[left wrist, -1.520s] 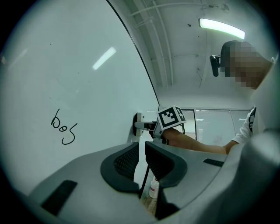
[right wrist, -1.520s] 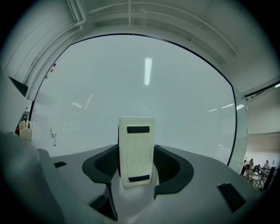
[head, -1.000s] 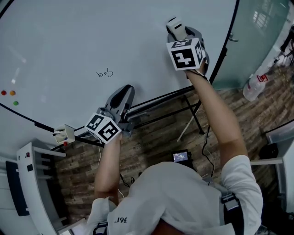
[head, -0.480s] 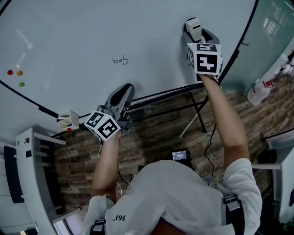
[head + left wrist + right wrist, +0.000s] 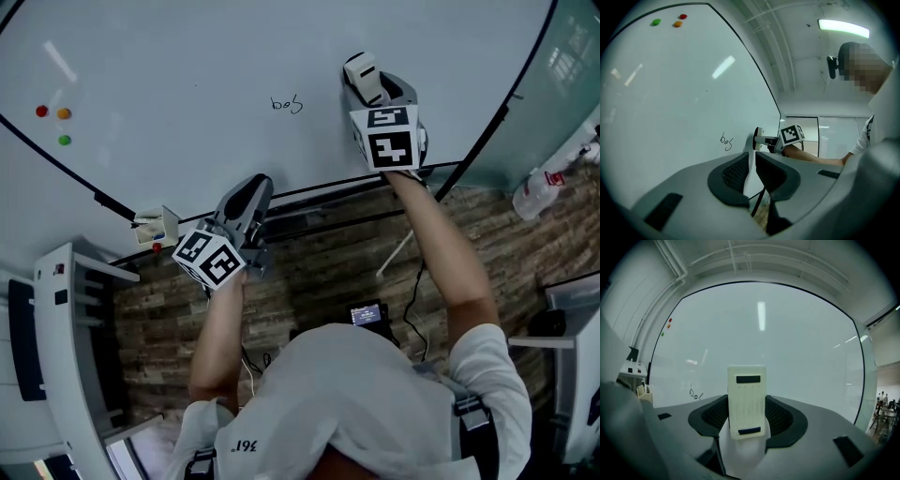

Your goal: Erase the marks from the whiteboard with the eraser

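A large whiteboard (image 5: 187,75) fills the upper part of the head view. A small black scribble (image 5: 287,104) is written on it, also seen as the scribble (image 5: 726,141) and the scribble (image 5: 695,393). My right gripper (image 5: 367,80) is shut on a white eraser (image 5: 361,67), held up at the board just right of the scribble; in its own view the eraser (image 5: 746,399) stands between the jaws. My left gripper (image 5: 246,202) hangs low by the board's bottom edge, jaws nearly together with nothing between them (image 5: 752,171).
Three coloured magnets (image 5: 52,120) sit at the board's far left. A small pen holder (image 5: 157,228) hangs on the board's lower frame. The board's stand (image 5: 394,234) crosses a wooden floor. A white rack (image 5: 66,337) is at left, a glass wall (image 5: 553,84) at right.
My right gripper with the eraser has come down and left, closer to the scribble. The head view has shifted, so the board and scribble sit further right. The left gripper has hardly moved.
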Available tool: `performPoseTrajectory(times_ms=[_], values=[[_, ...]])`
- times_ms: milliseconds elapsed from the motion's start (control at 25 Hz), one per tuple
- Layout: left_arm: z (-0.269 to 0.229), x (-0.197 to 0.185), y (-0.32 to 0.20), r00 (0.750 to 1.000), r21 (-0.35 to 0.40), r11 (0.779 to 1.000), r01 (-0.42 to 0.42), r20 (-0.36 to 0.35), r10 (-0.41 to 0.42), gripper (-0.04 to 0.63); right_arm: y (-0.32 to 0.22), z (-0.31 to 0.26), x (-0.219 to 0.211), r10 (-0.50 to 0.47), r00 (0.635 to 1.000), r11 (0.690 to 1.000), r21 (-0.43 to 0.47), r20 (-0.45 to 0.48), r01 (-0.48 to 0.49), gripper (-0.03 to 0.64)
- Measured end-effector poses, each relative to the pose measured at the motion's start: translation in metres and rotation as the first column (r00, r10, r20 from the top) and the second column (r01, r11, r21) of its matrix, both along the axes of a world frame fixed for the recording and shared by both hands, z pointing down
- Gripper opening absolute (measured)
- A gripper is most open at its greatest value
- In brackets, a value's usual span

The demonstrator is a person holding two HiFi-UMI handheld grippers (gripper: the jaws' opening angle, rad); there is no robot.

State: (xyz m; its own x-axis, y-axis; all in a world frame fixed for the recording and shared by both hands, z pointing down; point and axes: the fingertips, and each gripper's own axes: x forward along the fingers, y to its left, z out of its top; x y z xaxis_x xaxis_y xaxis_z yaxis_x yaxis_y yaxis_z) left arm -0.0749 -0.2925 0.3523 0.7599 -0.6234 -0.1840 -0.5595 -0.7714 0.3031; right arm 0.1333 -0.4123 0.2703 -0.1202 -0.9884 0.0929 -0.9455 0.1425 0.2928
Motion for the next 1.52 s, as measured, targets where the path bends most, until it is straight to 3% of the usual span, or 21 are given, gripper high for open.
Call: performPoseTrajectory(times_ms=[440, 720, 1120, 1520], values=[[0.016, -0.073, 0.01, 0.999, -0.037, 0.998, 0.049, -0.018, -0.05, 0.041, 0.001, 0.044, -0.146, -0.145, 0.989, 0.987, -0.079, -0.04, 0.141, 0.259], [0.026, -0.11, 0.018, 0.997, -0.052, 0.995, 0.081, -0.011, -0.082, 0.041, -0.004, 0.06, -0.201, -0.187, 0.981, 0.978, -0.106, -0.049, 0.181, 0.259], [0.031, -0.134, 0.014, 0.995, -0.062, 0.993, 0.101, -0.009, -0.102, 0.041, -0.023, 0.072, -0.213, -0.097, 0.991, 0.992, -0.091, -0.095, 0.088, 0.259], [0.03, -0.123, 0.004, 0.997, -0.063, 0.995, 0.074, -0.009, -0.075, 0.041, -0.026, 0.07, -0.209, -0.099, 0.99, 0.99, -0.108, -0.1, 0.088, 0.259]])
